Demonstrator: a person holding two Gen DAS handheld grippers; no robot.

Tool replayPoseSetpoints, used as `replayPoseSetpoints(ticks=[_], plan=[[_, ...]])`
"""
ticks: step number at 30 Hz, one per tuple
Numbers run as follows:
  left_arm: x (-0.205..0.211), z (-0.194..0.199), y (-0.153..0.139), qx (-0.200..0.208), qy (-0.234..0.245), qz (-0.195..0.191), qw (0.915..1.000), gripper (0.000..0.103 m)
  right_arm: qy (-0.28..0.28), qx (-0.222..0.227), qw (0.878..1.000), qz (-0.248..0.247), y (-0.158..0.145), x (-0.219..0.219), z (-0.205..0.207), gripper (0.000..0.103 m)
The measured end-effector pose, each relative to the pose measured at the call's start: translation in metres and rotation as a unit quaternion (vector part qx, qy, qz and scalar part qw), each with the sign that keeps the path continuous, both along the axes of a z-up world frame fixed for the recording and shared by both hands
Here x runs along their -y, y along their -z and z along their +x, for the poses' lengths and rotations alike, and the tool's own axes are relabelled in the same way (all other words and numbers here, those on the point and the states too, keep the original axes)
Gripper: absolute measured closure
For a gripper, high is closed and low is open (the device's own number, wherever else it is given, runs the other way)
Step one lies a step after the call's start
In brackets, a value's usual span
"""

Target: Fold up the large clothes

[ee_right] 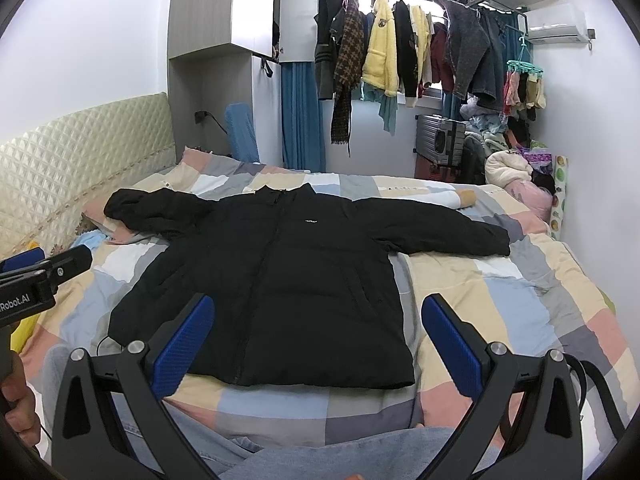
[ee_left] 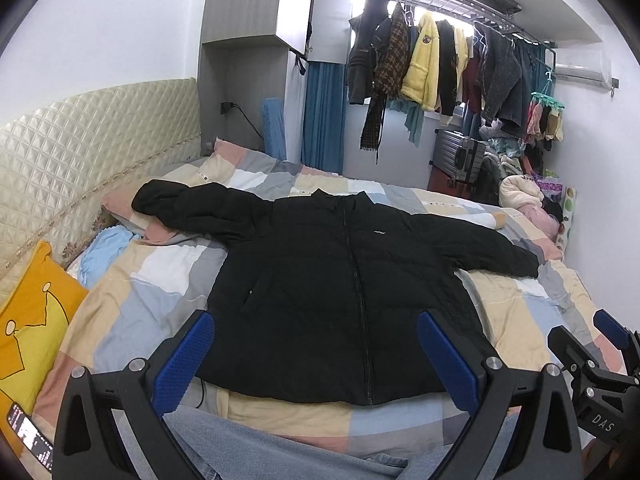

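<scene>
- Jacket (ee_left: 340,292): a large black puffer lies flat and face up on the bed (ee_left: 520,300), zipped up the front, collar toward the far wall and hem toward me.
- Both sleeves are spread out sideways; the one on my left ends on a pink pillow (ee_left: 120,216) near the quilted headboard (ee_left: 80,140), the other reaches toward the right edge of the bed.
- My left hand-held gripper (ee_left: 316,364) hangs just above the hem with its blue pads (ee_left: 186,360) spread wide, pinching nothing.
- My right hand-held gripper (ee_right: 316,344) is likewise spread wide over the hem's right part, its blue pads (ee_right: 452,348) clear of the cloth.
- In the left wrist view the right tool shows at the lower right edge; in the right wrist view the left tool shows at the left edge, with a hand (ee_right: 18,400) below it.
- Blue denim (ee_left: 280,448) fills the bottom of both views, below the hem.
- A yellow cushion (ee_left: 36,312) lies at the left side of the bed, and a phone (ee_left: 30,436) with a lit screen lies near it.
- A thin black cable (ee_right: 108,340) runs out from under the jacket's lower left corner.
- Behind the bed, clothes hang on a rack (ee_left: 440,60) by the window, with a grey suitcase (ee_left: 456,156) under them.
</scene>
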State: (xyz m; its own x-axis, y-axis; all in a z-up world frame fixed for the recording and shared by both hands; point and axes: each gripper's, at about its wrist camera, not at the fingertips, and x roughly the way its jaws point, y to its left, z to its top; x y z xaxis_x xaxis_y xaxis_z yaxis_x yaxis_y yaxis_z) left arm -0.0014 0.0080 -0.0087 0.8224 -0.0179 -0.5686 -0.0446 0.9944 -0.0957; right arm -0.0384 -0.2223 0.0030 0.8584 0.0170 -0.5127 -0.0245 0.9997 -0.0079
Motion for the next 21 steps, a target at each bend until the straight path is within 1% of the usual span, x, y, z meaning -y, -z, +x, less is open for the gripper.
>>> replayPoseSetpoints(ticks=[6,9,13,18,21], plan=[[-0.001,-0.003,0.000,-0.001,-0.002,-0.001,1.0000,0.000,-0.003,0.000,1.000,-0.004,0.000,0.000,-0.001,0.000],[-0.003,0.000,0.000,-0.004,-0.001,-0.009,1.0000,0.000,-0.005,0.002,1.000,-0.008,-0.004,-0.002,0.000,0.000],[-0.003,0.005,0.000,-0.009,0.004,-0.008,0.9999,0.000,0.000,0.001,1.000,-0.007,-0.009,-0.001,0.005,0.000],[0.002,0.010,0.001,-0.014,0.014,-0.013,0.9997,0.001,0.006,0.000,1.000,0.009,-0.012,0.007,0.013,0.000],[0.001,0.016,0.000,-0.014,0.017,-0.023,0.9995,0.001,0.001,-0.001,1.000,0.008,-0.013,0.007,0.019,0.000]])
